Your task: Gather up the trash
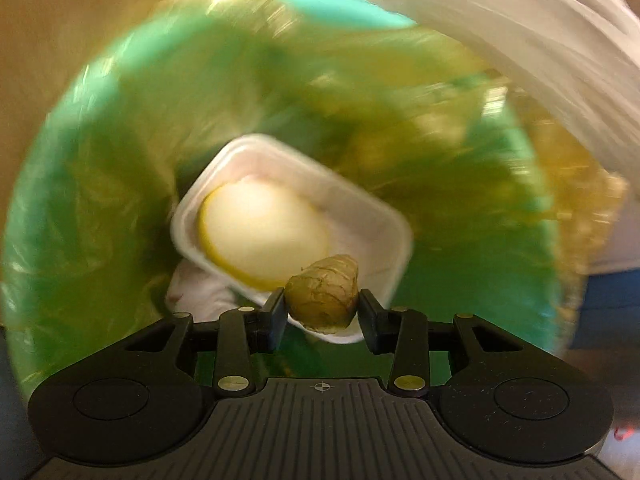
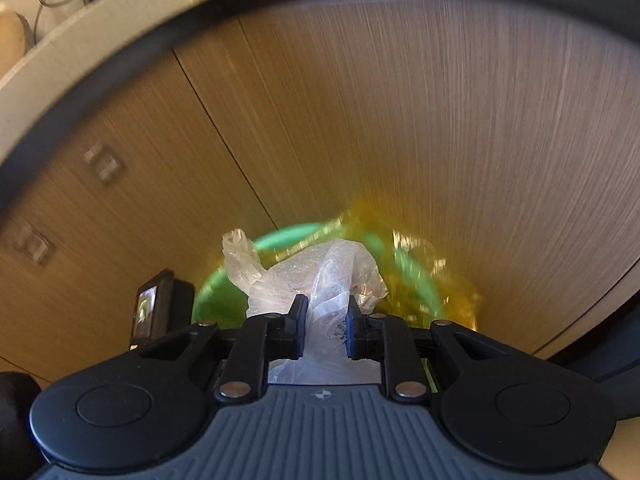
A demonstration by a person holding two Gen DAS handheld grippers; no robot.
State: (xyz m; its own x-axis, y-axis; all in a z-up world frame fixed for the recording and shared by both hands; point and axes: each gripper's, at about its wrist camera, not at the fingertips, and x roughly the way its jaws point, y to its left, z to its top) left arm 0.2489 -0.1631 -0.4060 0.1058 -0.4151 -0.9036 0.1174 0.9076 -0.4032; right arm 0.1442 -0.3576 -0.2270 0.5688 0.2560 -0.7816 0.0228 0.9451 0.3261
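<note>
In the left wrist view my left gripper is shut on a crumpled brownish-green lump of trash, held above a green bin lined with a yellow bag. Inside the bin lie a white foam tray with a pale round yellow-rimmed piece on it and a white crumpled scrap. In the right wrist view my right gripper is shut on a clear crumpled plastic bag, held over the near side of the same green bin. The left gripper's camera shows at the left of the bin.
A wooden cabinet front rises behind the bin, under a pale countertop edge. A white bag or cloth hangs at the upper right of the left wrist view. Both views are motion-blurred.
</note>
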